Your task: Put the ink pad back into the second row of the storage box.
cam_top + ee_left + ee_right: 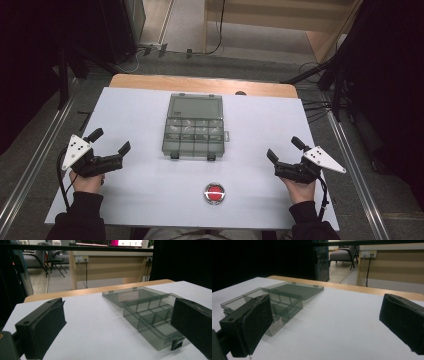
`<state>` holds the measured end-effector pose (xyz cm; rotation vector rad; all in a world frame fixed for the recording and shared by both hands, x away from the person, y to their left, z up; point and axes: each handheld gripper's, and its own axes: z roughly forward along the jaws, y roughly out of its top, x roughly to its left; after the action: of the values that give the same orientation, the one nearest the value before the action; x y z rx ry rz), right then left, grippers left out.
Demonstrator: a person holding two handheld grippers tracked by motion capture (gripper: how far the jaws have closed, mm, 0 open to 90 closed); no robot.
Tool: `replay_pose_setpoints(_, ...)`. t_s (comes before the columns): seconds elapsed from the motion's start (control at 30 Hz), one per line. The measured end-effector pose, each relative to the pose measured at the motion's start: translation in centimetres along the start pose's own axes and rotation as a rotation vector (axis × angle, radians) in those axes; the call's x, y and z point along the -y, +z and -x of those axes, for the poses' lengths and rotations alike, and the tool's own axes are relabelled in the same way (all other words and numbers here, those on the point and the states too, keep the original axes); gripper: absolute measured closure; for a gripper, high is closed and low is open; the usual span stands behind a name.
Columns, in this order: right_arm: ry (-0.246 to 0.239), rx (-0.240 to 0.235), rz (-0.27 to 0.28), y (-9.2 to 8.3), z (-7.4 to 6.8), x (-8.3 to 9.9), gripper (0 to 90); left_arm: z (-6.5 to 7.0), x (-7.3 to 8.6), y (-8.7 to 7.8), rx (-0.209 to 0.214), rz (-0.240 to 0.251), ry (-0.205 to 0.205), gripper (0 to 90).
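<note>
At the left of the high view, the left gripper [110, 141] rested low over the white table [140, 190], held in the person's left hand [88, 181]. Its jaws stood wide apart with nothing between them and no pad touching anything; the left gripper view showed bare tabletop in the gap.

In the middle of the table lay the clear compartment box [193, 137], its lid [195, 106] folded flat open on the far side and its two dark latches facing the person. It sat well apart from both grippers. Nearer the person, just in front of the box, lay a small round red button [214, 193].

At the right, the right gripper [285, 148] sat in the right hand [299, 190], jaws likewise spread wide and empty, angled toward the box but clear of it.
</note>
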<state>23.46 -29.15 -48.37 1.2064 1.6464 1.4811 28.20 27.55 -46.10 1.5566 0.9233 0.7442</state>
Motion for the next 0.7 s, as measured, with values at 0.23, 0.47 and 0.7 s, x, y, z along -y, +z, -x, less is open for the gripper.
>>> replay_pose_setpoints(0.23, -0.017, 0.01, -0.026, 0.2, -0.5, 0.1, 0.0, -0.2, 0.0, -0.1, -0.015, -0.001, 0.01, 0.0)
replay_pose_setpoints(0.47, -0.037, -0.007, -0.047, 0.6, -1.1, 0.3, 0.0, -0.1, 0.1, 0.0, -0.012, -0.008, 0.011, 0.0)
replay_pose_setpoints(0.7, -0.033, -0.028, -0.066, 0.7, -1.3, 0.3, 0.0, 0.1, 0.1, 0.2, -0.001, -0.017, 0.017, 0.0)
